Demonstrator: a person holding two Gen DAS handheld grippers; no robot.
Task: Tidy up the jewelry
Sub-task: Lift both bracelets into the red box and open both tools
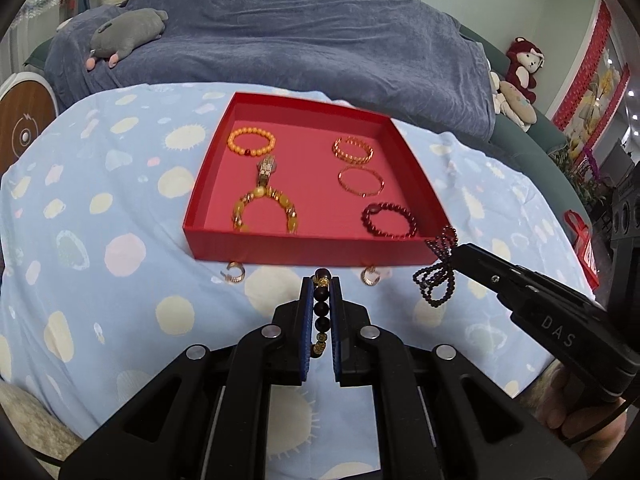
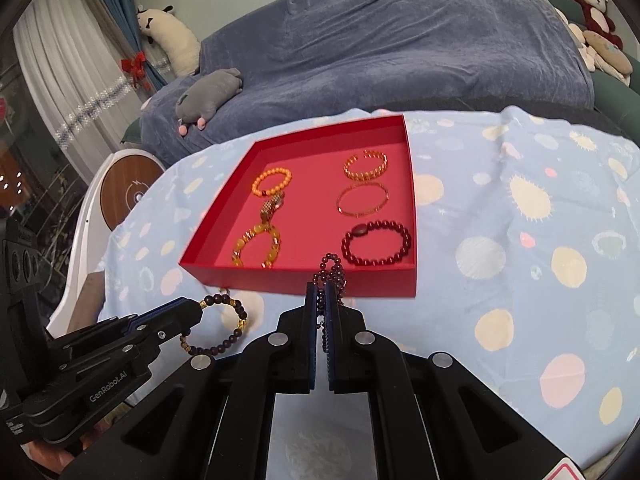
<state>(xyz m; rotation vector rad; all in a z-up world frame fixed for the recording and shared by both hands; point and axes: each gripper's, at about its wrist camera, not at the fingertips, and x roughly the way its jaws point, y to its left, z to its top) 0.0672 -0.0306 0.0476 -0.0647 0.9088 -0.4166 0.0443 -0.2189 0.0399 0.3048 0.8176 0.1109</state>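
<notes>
A red tray (image 1: 308,254) (image 2: 300,282) lies on the spotted blue cloth and holds several bracelets, among them an orange bead one (image 1: 251,142) and a dark red bead one (image 1: 389,220) (image 2: 376,243). My left gripper (image 1: 321,284) (image 2: 196,310) is shut on a dark bead bracelet with gold beads (image 1: 322,312) (image 2: 224,326), held just before the tray's front wall. My right gripper (image 2: 321,290) (image 1: 454,254) is shut on a small-beaded dark purple bracelet (image 2: 332,270) (image 1: 438,272), held at the tray's front right corner.
Two gold rings (image 1: 234,273) (image 1: 370,276) lie on the cloth in front of the tray. Behind the table a sofa under a blue-grey cover (image 1: 300,32) carries a grey plush toy (image 1: 128,34). A round white-and-wood device (image 2: 128,192) stands at the left.
</notes>
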